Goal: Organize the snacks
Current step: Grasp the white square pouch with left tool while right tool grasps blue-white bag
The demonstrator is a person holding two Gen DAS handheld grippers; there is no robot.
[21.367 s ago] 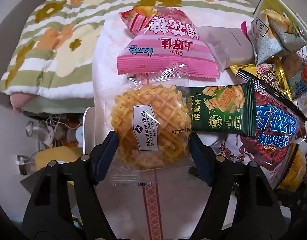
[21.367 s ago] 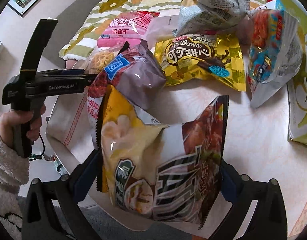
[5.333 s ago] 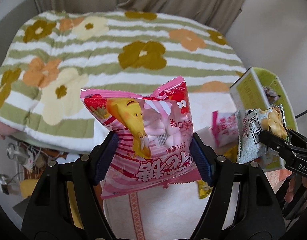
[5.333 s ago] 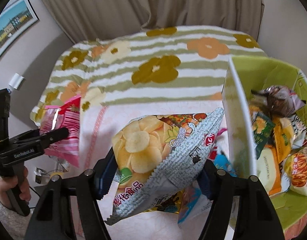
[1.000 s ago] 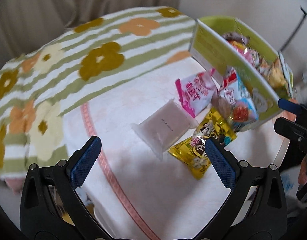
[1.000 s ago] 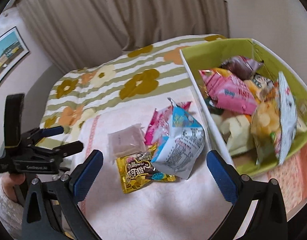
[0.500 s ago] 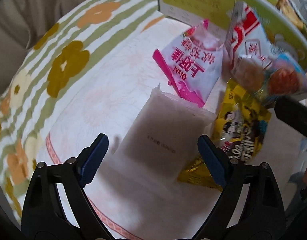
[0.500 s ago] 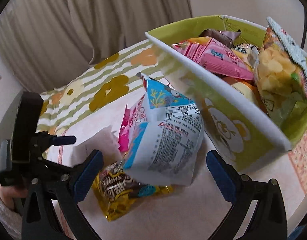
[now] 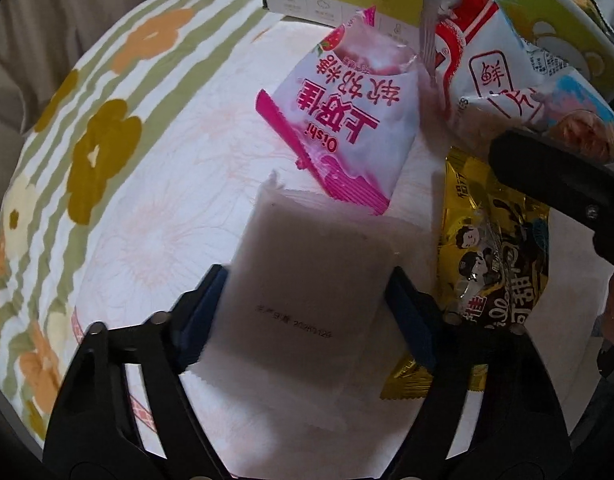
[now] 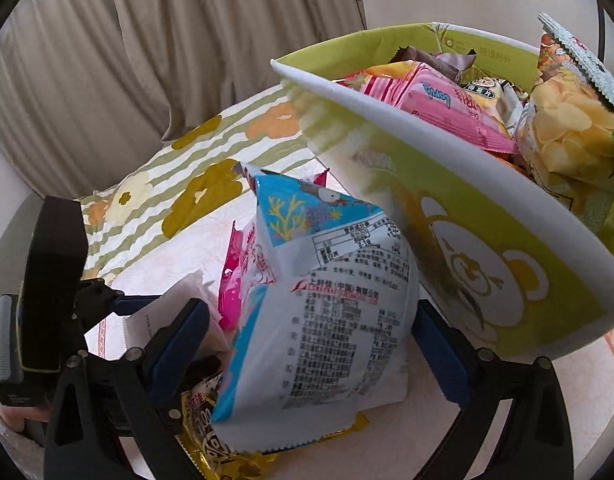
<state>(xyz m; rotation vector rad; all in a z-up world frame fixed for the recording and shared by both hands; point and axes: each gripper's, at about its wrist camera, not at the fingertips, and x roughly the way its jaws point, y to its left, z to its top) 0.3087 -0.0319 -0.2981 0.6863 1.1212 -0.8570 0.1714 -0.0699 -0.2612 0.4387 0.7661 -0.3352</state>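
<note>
Your left gripper (image 9: 307, 312) fingers have just been closing, now at the side edges of the pale flat packet (image 9: 307, 300) lying on the surface (image 9: 167, 216); contact looks made, not certain. Light, limp; hold mid-width. Long axis runs away from you. Right gripper (image 10: 307, 344) fingers wide around the blue-white bag (image 10: 327, 320), apart.

left gripper (image 9: 307, 312) jaws closing; right gripper (image 10: 307, 344) jaws narrowing slightly
</note>
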